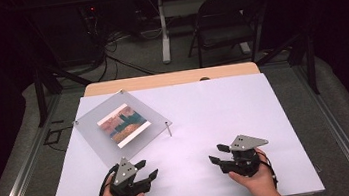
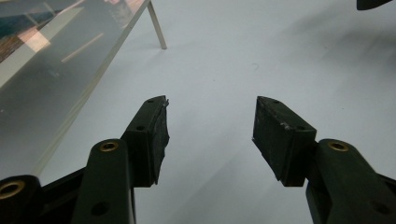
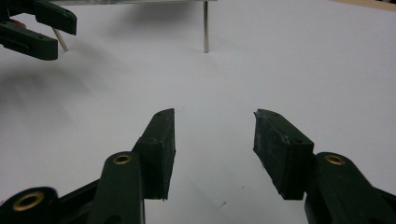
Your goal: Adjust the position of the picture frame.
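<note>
A clear acrylic plate [image 1: 120,127] on thin metal legs stands at the table's left, with a striped picture [image 1: 123,124] under it. My left gripper [image 1: 147,168] rests near the table's front, just below the plate's near corner, jaws open and empty. In the left gripper view the plate [image 2: 56,65] rises at the left and the left gripper [image 2: 211,105] has bare table between its pads. My right gripper [image 1: 218,153] sits at the front right, open with nothing in it. The right gripper view has that gripper [image 3: 215,115] pointing toward a plate leg [image 3: 205,25] and the other hand's jaws at the upper left.
White sheet [image 1: 215,118] covers the table; a wooden edge [image 1: 170,78] shows at the back. A folding chair [image 1: 226,21], a table leg and cables stand on the floor beyond. Metal rails run along both sides.
</note>
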The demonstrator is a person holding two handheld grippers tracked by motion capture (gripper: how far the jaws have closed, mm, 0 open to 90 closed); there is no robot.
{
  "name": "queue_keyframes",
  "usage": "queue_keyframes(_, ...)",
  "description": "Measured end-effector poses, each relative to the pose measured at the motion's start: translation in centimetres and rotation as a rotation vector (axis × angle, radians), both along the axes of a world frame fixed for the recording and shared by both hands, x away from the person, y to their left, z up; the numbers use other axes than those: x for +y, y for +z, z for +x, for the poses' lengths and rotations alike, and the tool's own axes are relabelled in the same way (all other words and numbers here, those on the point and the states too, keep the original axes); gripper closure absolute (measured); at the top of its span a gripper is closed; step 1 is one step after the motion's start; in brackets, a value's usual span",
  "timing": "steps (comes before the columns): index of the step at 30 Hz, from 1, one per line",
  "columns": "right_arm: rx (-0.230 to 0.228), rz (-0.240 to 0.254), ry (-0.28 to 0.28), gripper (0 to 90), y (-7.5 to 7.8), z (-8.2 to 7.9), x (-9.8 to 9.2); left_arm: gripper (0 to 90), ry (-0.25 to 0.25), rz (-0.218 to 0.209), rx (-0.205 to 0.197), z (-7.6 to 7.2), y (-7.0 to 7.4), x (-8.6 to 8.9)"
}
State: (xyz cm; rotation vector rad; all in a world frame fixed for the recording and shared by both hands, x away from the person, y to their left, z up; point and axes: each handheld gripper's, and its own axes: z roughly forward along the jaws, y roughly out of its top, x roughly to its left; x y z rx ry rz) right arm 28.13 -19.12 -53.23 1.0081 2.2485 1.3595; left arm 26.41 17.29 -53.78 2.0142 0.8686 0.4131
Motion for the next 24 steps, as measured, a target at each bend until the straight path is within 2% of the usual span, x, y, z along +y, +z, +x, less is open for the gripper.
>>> queue_keyframes(2, 0.005, 0.004, 0.001, 48.0, -0.1, 0.0, -0.1, 45.0, 0.000, 0.002, 0.007, 0.1, 0.0, 0.1)
queue_keyframes(6, 0.016, 0.022, -0.008, 48.1, -0.2, 0.3, -0.3, 45.0, 0.004, -0.023, 0.029, 0.1, 0.0, 0.2)
queue_keyframes(8, 0.028, 0.030, -0.012, 48.1, -0.3, 0.4, -0.4, 45.0, 0.002, -0.019, 0.032, 0.1, -0.1, 0.2)
queue_keyframes(16, 0.018, 0.047, -0.019, 48.1, -0.2, 0.5, -0.4, 45.0, 0.006, -0.035, 0.039, -0.4, 0.3, 0.3)
queue_keyframes(20, 0.026, 0.055, -0.021, 47.5, -0.1, 0.6, -0.6, 45.6, 0.008, -0.036, 0.020, -1.1, 0.7, 0.7)
queue_keyframes(21, 0.029, 0.063, -0.021, 47.3, -0.1, 0.7, -0.6, 45.8, 0.011, -0.046, 0.021, -1.3, 0.9, 0.9)
queue_keyframes(23, 0.035, 0.072, -0.025, 47.1, -0.1, 0.7, -0.7, 47.0, 0.008, -0.094, 0.034, -1.8, 1.3, 1.6)
queue_keyframes(24, 0.036, 0.073, -0.023, 47.0, -0.1, 0.8, -0.7, 47.7, 0.017, -0.105, 0.025, -2.1, 1.5, 1.9)
